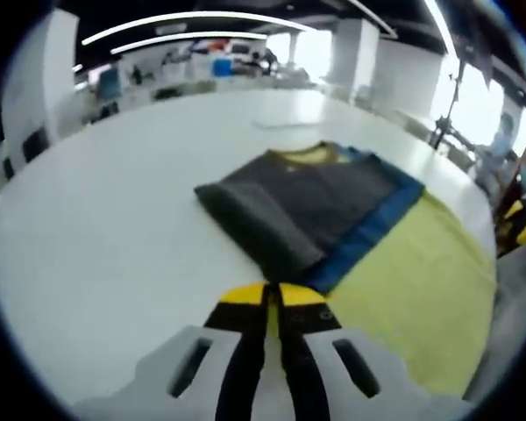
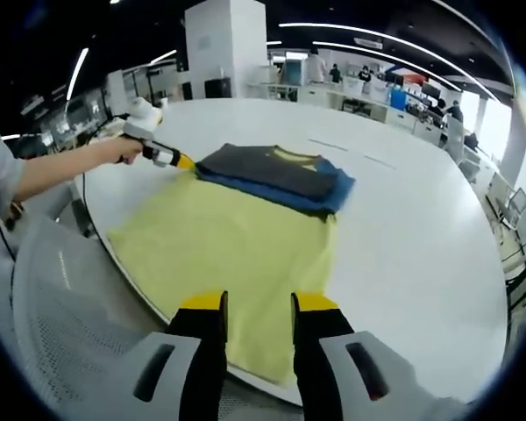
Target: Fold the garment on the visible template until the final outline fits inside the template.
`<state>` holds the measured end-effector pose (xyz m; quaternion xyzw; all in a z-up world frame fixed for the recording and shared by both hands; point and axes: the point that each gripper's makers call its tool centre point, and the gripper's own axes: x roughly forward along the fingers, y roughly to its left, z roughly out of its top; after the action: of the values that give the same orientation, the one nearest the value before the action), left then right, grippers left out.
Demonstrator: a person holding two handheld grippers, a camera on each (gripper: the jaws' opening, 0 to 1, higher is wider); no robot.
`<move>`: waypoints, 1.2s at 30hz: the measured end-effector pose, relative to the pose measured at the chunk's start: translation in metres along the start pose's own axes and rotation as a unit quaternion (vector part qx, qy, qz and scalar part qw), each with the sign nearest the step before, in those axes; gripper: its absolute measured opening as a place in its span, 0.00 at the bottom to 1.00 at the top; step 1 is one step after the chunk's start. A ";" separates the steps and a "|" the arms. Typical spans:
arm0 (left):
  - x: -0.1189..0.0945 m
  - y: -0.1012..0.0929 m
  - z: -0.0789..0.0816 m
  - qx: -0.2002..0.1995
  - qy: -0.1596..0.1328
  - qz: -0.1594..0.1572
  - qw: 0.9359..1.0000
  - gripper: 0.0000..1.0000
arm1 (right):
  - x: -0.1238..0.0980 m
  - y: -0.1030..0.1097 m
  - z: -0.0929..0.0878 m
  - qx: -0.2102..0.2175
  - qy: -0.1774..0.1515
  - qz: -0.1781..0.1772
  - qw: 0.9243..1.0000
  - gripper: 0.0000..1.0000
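While folded garment (image 1: 311,206) lies ahead | left tool (image 1: 272,294) narrow | right tool (image 2: 259,303) wide

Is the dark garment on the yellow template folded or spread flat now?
Folded. The dark garment lies as a compact stack with a blue layer under the grey one, covering one end of the yellow template; a doubled edge shows in the left gripper view.

The garment (image 2: 276,175) is showing dark grey on its folded top, with blue edging along the side and a bit of yellow at the collar. The template (image 2: 232,250) under it is lying pale yellow-green. The table (image 2: 403,228) is gleaming plain white. Both the left gripper (image 1: 272,296) and the right gripper (image 2: 259,303) are wearing black jaws with yellow tips on light grey bodies.
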<state>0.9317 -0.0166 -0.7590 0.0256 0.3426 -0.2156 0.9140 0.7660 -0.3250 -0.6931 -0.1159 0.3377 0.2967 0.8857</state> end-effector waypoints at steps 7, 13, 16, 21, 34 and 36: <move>0.000 0.006 -0.007 -0.032 0.002 0.016 0.999 0.00 | 0.002 0.002 0.001 0.000 0.000 0.004 1.000 0.28; -0.002 0.005 -0.009 -0.038 -0.006 0.029 0.999 0.00 | 0.002 0.002 0.001 -0.001 -0.001 0.002 1.000 0.28; -0.003 0.005 -0.013 -0.039 -0.008 0.036 0.999 0.00 | 0.001 0.001 0.000 0.000 0.000 0.002 1.000 0.28; -0.003 0.011 -0.015 -0.035 -0.011 0.044 0.998 0.00 | 0.001 0.002 -0.001 0.000 0.001 0.003 1.000 0.28; -0.002 0.012 -0.013 -0.015 -0.002 0.047 0.999 0.00 | -0.003 -0.002 -0.007 0.008 0.003 -0.003 1.000 0.29; -0.001 0.012 -0.012 -0.010 -0.001 0.047 0.999 0.01 | -0.003 -0.002 -0.006 0.009 0.002 -0.002 1.000 0.30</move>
<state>0.9282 -0.0028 -0.7687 0.0317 0.3420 -0.1691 0.9238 0.7619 -0.3304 -0.6955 -0.1094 0.3416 0.2917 0.8867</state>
